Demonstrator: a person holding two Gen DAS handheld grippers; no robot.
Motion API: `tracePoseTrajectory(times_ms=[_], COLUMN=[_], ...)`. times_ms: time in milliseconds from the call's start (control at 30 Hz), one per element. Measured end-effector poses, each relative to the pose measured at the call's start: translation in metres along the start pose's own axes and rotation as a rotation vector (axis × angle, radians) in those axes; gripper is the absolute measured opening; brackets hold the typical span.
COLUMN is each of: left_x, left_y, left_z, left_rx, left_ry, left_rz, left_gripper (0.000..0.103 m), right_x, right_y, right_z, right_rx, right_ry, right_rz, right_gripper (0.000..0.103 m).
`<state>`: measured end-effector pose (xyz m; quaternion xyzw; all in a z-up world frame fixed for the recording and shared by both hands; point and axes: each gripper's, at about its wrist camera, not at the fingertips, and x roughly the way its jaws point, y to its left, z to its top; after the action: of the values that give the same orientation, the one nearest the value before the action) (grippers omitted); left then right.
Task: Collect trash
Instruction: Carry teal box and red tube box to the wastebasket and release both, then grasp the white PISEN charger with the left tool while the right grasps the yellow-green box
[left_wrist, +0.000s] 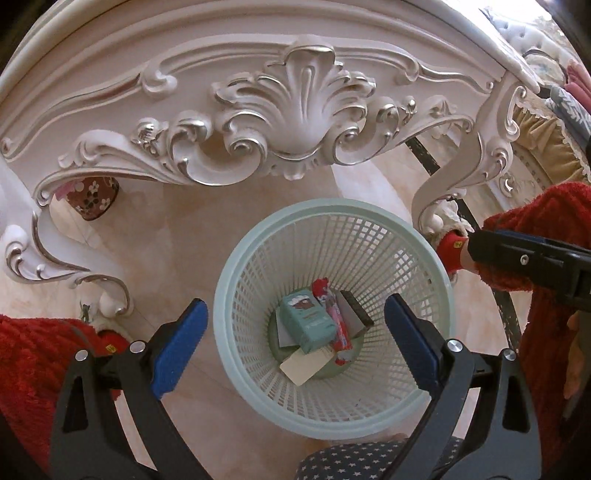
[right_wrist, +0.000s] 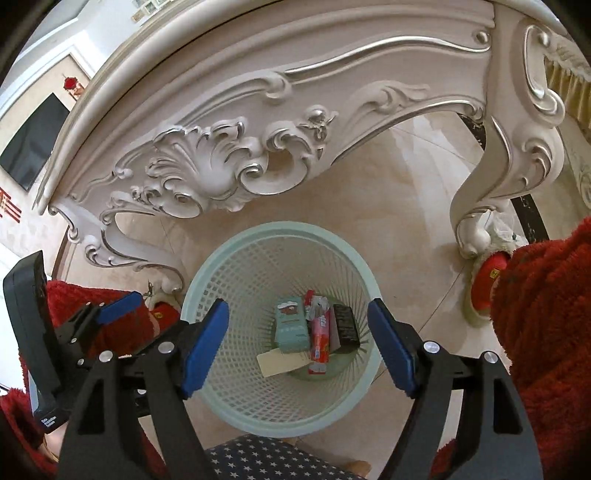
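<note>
One basket (left_wrist: 236, 280) holds one teal box (left_wrist: 308, 323), one red wrapper (left_wrist: 338, 328), one dark box (left_wrist: 356, 312), one card (left_wrist: 303, 365).

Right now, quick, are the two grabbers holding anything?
Left gripper: open, holding nothing, above the basket.
Right gripper: open, holding nothing, above the same basket.

A pale green plastic mesh basket (left_wrist: 334, 397) stands on the beige tiled floor (left_wrist: 177, 251) before the carved white table (left_wrist: 295, 122); a teal carton (left_wrist: 308, 319), red wrapper (left_wrist: 338, 325) and dark box (left_wrist: 356, 310) lie side by side inside.

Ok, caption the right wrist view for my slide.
Open right gripper poised above a mint mesh wastebasket holding a teal box, red wrapper and dark packet.
</note>
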<state>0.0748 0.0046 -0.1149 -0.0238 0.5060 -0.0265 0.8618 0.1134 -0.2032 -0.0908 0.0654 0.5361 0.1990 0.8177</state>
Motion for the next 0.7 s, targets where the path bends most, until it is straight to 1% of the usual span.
tracePoseTrajectory(times_ms=[167, 300, 367, 400, 500, 533, 567, 600, 700], left_x=[0.000, -0.010, -0.021, -0.027, -0.054, -0.067, -0.075, -0.088, -0.110], left_y=[-0.005, -0.007, -0.005, -0.003, 0.006, 0.011, 0.013, 0.017, 0.024], left_z=[-0.002, -0.003, -0.002, -0.002, 0.004, 0.011, 0.016, 0.029, 0.064], left_rx=[0.028, 0.041, 0.031, 0.022, -0.037, -0.069, -0.084, -0.107, -0.145], left_ry=[0.005, -0.029, -0.059, -0.074, -0.117, -0.132, -0.142, -0.160, -0.208], left_rz=[0.007, 0.005, -0.003, -0.007, -0.030, -0.053, -0.061, -0.064, -0.055], left_gripper=[0.094, 0.094, 0.094, 0.094, 0.094, 0.094, 0.094, 0.094, 0.094], right_x=[-0.003, -0.013, -0.027, -0.040, -0.073, -0.082, -0.090, -0.099, -0.122], right_y=[0.004, 0.007, 0.010, 0.012, 0.018, 0.020, 0.022, 0.023, 0.028], right_z=[-0.001, -0.001, -0.002, -0.003, -0.002, 0.002, 0.008, 0.017, 0.058], right_rx=[-0.018, -0.037, -0.050, -0.061, -0.095, -0.106, -0.115, -0.124, -0.149], right_ry=[-0.009, -0.045, -0.093, -0.141, -0.249, -0.273, -0.296, -0.321, -0.393], right_rz=[-0.003, 0.008, 0.032, 0.054, 0.093, 0.100, 0.103, 0.107, 0.101], right_gripper=[0.073, 0.073, 0.073, 0.073, 0.074, 0.073, 0.073, 0.073, 0.074])
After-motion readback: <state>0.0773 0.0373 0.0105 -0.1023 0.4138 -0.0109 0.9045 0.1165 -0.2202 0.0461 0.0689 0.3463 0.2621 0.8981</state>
